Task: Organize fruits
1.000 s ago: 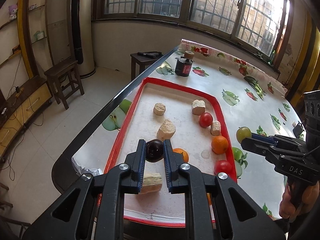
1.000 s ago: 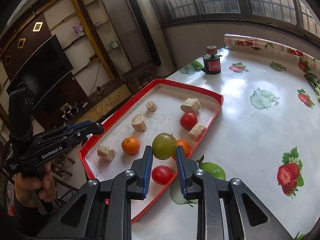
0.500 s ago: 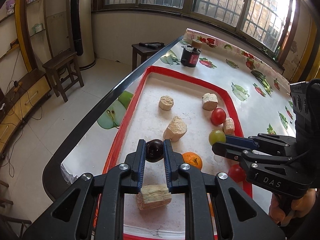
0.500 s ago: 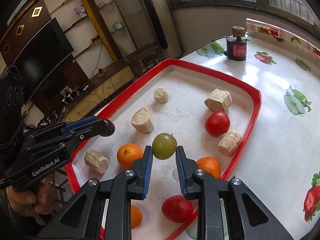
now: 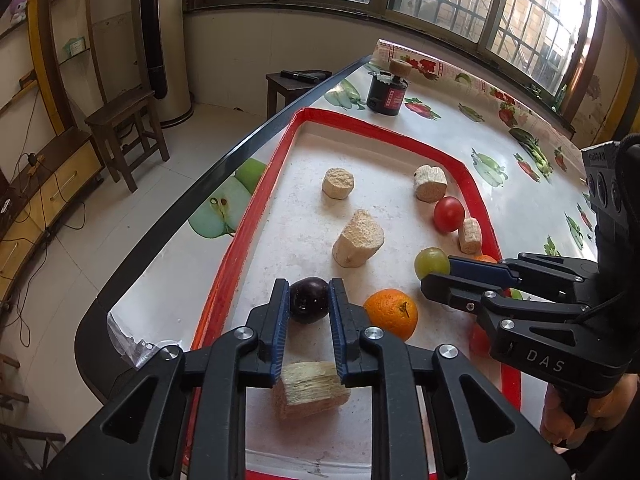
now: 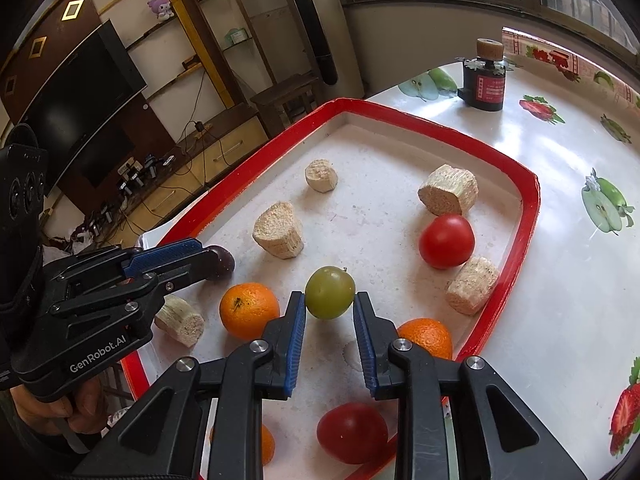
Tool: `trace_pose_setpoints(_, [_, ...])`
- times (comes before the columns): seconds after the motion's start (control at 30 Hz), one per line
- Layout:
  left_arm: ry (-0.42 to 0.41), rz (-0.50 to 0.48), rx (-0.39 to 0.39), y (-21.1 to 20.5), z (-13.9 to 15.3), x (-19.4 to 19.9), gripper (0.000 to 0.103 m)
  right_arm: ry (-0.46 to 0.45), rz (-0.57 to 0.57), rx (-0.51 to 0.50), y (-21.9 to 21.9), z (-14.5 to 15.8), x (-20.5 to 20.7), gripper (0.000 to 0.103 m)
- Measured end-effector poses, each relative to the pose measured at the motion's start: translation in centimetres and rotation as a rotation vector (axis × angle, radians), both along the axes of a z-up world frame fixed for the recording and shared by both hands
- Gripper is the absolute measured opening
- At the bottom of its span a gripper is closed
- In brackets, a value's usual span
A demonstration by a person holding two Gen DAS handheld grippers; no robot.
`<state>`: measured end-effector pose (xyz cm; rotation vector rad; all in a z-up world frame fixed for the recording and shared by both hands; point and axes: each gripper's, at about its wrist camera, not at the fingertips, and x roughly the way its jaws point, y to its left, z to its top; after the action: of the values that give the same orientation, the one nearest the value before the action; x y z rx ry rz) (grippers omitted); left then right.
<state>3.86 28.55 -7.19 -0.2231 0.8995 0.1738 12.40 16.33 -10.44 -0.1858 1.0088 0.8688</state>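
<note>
Plum (image 5: 309, 300) pinched in left claw (image 5: 308, 312) — "DAS"-marked right claw (image 6: 329, 312) grips green fruit (image 6: 330, 292).

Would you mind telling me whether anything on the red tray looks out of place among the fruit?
Yes: pale, fibrous cut chunks lie scattered across the red tray among the oranges and tomatoes. They look like dry stalk or cob pieces rather than fruit. Nothing looks spilled or damaged.
</note>
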Motion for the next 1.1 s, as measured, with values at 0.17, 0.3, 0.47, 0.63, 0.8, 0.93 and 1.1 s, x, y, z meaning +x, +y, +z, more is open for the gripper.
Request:
trace_pose_setpoints(0.17, [0.009,0.024,0.018,0.1,0.2,-0.4,0.038,-0.001,0.000,0.011,-0.2,0.4,-0.2,0.037])
trace_pose_setpoints(0.3, [-0.004,0.031,0.015,0.1,0.7,-1.3,0.038,-0.026,0.002,0.019,-0.7,1.3,-0.8,0.040])
trace_pose_setpoints(0.47, [-0.021,0.034,0.011,-0.4,1.3,-2.9,0.038,-0.044,0.019,0.038,-1.9,2.6,-1.5,0.041])
trace_pose_setpoints(0.63, [-0.026,0.030,-0.001,-1.4,1.4,-4.7,0.038,-0.063,0.041,0.050,-3.7,3.4,-2.4,0.045])
trace_pose_setpoints(0.8, [-0.025,0.016,0.003,-2.8,1.6,-6.3,0.038,-0.075,0.058,0.056,-5.6,3.9,-3.2,0.047])
trace_pose_setpoints(0.93, [-0.033,0.018,0.015,-3.9,2.0,-7.7,0.055,-0.093,0.087,0.074,-7.2,4.4,-4.1,0.058])
trace_pose_setpoints(1.1, [-0.057,0.030,0.059,-5.4,2.5,-9.4,0.060,-0.106,0.130,0.090,-9.1,4.9,-5.0,0.067])
